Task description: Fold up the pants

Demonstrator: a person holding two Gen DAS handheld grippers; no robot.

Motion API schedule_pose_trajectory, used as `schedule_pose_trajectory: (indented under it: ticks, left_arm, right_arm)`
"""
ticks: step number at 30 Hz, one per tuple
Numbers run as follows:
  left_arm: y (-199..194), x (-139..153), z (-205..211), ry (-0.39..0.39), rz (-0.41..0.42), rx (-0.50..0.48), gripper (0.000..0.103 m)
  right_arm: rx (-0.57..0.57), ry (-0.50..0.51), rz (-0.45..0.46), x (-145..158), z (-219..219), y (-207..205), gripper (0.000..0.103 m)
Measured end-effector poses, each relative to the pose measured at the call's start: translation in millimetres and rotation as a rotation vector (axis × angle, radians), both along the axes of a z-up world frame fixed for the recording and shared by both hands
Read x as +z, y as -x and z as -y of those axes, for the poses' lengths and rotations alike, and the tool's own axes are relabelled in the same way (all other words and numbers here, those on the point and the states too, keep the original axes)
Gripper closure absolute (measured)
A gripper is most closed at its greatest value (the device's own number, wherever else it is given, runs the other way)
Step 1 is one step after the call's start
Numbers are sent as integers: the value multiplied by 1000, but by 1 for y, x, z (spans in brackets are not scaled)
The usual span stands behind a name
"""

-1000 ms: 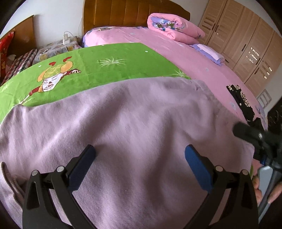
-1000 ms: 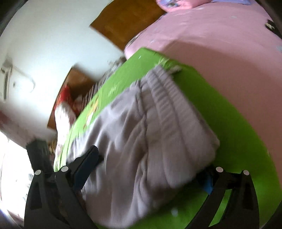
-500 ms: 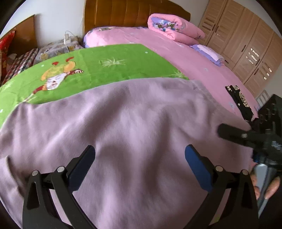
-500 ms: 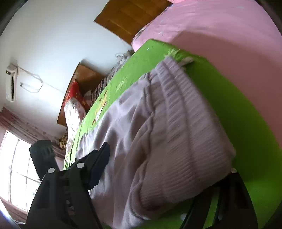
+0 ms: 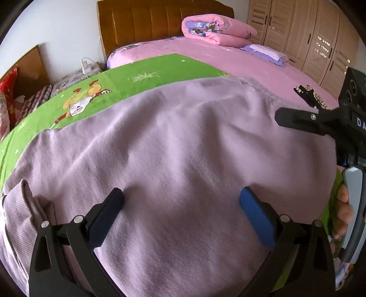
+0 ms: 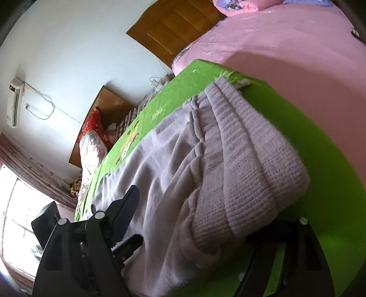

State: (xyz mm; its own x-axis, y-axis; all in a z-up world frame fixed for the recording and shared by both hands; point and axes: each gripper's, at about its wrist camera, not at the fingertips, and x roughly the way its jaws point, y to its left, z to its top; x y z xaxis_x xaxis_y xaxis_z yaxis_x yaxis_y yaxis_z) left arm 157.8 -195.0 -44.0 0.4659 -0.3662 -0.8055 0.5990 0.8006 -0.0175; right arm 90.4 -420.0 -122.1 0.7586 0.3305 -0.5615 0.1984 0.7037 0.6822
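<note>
The lilac pants (image 5: 178, 141) lie spread on a green cartoon sheet (image 5: 141, 75) on the bed. My left gripper (image 5: 180, 205) is open, its blue pads resting wide apart on the cloth; a ribbed cuff (image 5: 25, 201) bunches at its left. In the right wrist view the ribbed waistband (image 6: 251, 160) of the pants (image 6: 164, 173) fills the space between the fingers of my right gripper (image 6: 205, 219), which is open: one finger lies on top of the cloth, the other sits below the waistband edge. The right gripper also shows in the left wrist view (image 5: 304, 118).
A pink bedspread (image 5: 240, 59) lies beyond the green sheet, with a folded pink quilt (image 5: 215, 29) and a purple pillow (image 5: 265, 51) by the wooden headboard (image 5: 148, 20). A dark patterned item (image 5: 308, 96) lies right. Wardrobes (image 5: 308, 38) stand behind.
The right gripper has moved in along the waistband, and its view has steadied. The left gripper has shifted so that the ribbed cuff at the left shows again.
</note>
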Motion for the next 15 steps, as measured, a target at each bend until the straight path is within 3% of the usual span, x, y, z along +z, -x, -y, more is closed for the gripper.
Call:
schedule_pose_trajectory:
  ticks: [3,5,9,13,15]
  left_arm:
    - [-1,0,-2,17,-9,2,2]
    - [-1,-1,-3,25,-12,2,2]
    - [-2,2,-10,61,-27,-9,2]
    - [16,36,-48,203,7,-17,2]
    - [28,62,-87,296,60,-9,2]
  right_arm:
    - [-29,-7,-5,-3,4,-3,38]
    - [-59,-30,-15,-8,12,0,55]
    - [-83,-42,-27,-9,15,3,62]
    - [-123,-44,-43,-4,15,3,65]
    - [-138,31,-22,17,3,2,66]
